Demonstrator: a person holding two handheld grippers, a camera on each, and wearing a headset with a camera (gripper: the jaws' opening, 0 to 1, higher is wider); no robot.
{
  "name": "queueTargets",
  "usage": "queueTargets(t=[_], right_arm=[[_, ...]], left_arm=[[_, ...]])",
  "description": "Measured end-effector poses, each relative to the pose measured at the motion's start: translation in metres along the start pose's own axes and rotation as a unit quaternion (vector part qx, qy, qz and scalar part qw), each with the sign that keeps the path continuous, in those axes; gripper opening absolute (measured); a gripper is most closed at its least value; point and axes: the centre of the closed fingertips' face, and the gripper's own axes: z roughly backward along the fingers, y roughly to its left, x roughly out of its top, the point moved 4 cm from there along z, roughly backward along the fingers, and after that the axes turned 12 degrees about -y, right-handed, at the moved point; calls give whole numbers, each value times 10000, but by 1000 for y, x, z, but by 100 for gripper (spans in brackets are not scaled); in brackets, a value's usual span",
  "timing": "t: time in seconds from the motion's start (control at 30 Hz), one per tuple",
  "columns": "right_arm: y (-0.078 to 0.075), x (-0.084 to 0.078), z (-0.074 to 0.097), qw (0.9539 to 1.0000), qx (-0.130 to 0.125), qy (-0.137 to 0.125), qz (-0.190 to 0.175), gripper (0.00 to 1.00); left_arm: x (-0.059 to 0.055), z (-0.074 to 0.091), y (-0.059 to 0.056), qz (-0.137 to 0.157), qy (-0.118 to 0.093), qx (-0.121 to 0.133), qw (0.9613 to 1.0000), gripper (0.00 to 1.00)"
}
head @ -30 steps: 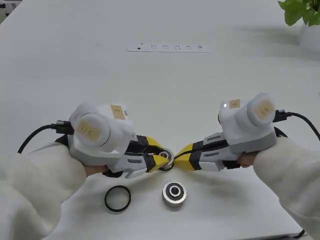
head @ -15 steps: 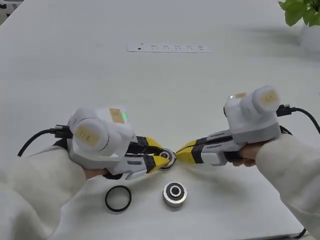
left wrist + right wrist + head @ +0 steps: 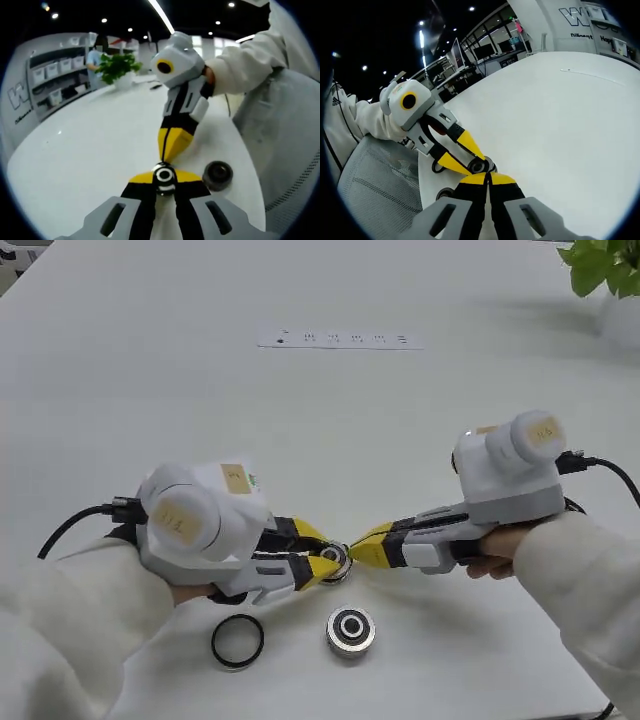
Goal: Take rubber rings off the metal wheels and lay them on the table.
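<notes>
My left gripper [image 3: 325, 562] is shut on a small metal wheel [image 3: 334, 559], held just above the white table [image 3: 330, 430]. The same wheel [image 3: 164, 176] sits between the yellow jaws in the left gripper view. From the right, my right gripper [image 3: 362, 549] meets the wheel's rim with its jaws pressed together on a thin black strip of the rubber ring [image 3: 350, 546]. In the right gripper view the wheel [image 3: 480, 164] lies just past the closed tips [image 3: 489, 177]. A loose black rubber ring [image 3: 237, 640] and a second metal wheel [image 3: 350, 631] lie on the table in front.
A white power strip [image 3: 340, 338] lies far back on the table. A green plant [image 3: 600, 264] stands at the far right corner. The table's front edge runs close behind the second wheel at the lower right. Shelves with bins [image 3: 55, 80] line the room.
The right gripper has rolled and its rear has swung to the right, with the tips staying at the wheel. The left gripper has kept hold of the wheel and hardly moved.
</notes>
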Motion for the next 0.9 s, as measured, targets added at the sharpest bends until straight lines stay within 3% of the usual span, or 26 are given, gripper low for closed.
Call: queueTargets(t=[0.9], right_arm=[[9, 4, -1, 9999, 111, -13, 108, 0]], left_arm=[[0, 0, 0, -2, -20, 13, 10000, 14]])
